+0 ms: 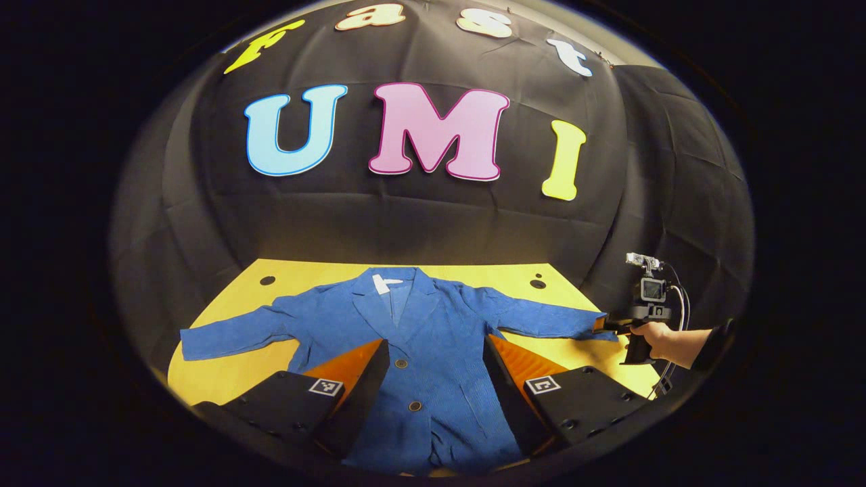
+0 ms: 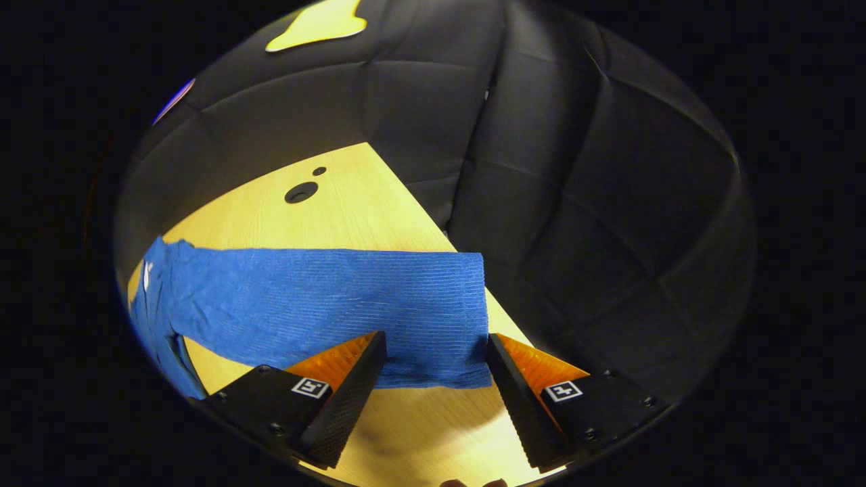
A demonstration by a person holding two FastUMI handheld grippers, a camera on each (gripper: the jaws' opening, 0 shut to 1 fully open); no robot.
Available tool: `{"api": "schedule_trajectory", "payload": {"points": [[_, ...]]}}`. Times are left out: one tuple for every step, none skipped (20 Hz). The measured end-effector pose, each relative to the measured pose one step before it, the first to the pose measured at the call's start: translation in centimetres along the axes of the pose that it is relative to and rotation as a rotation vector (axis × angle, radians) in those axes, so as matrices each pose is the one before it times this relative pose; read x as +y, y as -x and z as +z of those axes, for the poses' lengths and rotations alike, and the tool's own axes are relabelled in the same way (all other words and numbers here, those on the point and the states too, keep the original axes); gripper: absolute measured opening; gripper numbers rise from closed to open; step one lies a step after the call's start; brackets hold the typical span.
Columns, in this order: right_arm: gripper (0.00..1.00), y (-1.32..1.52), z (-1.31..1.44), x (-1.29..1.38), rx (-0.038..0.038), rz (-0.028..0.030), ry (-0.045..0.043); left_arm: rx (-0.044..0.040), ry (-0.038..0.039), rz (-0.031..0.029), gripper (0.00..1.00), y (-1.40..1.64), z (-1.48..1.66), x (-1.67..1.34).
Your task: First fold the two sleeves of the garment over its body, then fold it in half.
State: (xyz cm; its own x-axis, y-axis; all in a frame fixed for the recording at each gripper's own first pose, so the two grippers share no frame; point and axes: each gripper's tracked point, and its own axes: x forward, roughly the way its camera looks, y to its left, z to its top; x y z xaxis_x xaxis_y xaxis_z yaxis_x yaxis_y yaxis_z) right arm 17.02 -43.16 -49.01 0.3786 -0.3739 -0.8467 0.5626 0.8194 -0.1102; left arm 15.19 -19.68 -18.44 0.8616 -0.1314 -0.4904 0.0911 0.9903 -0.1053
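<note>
Straddling the sleeve cuff [image 2: 433, 318] at 12 o'clock, right tool [image 2: 433, 352] sat spread, ready to pinch; left tool [image 1: 436, 358] spread over jacket [image 1: 419, 352].

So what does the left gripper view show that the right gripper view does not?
Left gripper view: the whole blue jacket spread flat with both sleeves out, its buttons, the collar, and a hand holding the right claw at one cuff. Right gripper view: that sleeve's cuff up close, lying between the open fingers by the table's edge. Both: the yellow table and the black cloth wall.
</note>
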Motion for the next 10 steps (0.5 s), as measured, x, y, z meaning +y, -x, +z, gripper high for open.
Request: {"api": "schedule_trajectory", "payload": {"points": [[0.98,0.298,0.008,-0.17,0.01013,-0.00213,-0.02498,0.00025,-0.00456,-0.00562,0.8,-0.082,0.046,-0.135],[0.98,0.221,-0.315,0.136,0.02189,0.00096,-0.0379,0.0004,-0.00393,-0.00498,0.8,0.008,-0.156,-0.154],[0.99,-0.124,0.314,-0.19,-0.01078,-0.00866,-0.01777,-0.0019,-0.00332,-0.00233,0.8,-0.017,0.039,0.022],[0.99,-0.303,0.008,-0.559,-0.00031,-0.0211,-0.0039,-0.00446,-0.00399,0.00081,0.8,-0.037,0.193,0.046],[0.97,-0.237,-0.053,-0.162,-0.00211,-0.00996,-0.00073,-0.00332,-0.00421,0.00261,0.8,0.057,0.135,0.082],[0.97,-0.005,-0.241,0.313,0.00964,0.00231,-0.00766,-0.00089,-0.00324,0.00318,0.8,-0.118,-0.006,0.246],[0.99,-0.383,0.286,0.083,-0.01815,0.00092,0.00286,0.00041,-0.00013,0.00203,0.8,0.021,0.062,0.049],[1.0,0.14,-0.139,-0.06,0.00499,0.00375,0.00711,0.00195,0.00406,0.00223,0.8,0.087,-0.195,0.034],[0.99,0.312,0.176,0.03,-0.00436,0.0031,-0.00194,0.00382,0.00759,0.00208,0.8,0.015,-0.135,0.129],[0.98,0.0,0.201,0.352,0.00196,0.01293,0.00498,0.00472,0.00718,0.00145,0.8,0.041,-0.232,0.061]]}}
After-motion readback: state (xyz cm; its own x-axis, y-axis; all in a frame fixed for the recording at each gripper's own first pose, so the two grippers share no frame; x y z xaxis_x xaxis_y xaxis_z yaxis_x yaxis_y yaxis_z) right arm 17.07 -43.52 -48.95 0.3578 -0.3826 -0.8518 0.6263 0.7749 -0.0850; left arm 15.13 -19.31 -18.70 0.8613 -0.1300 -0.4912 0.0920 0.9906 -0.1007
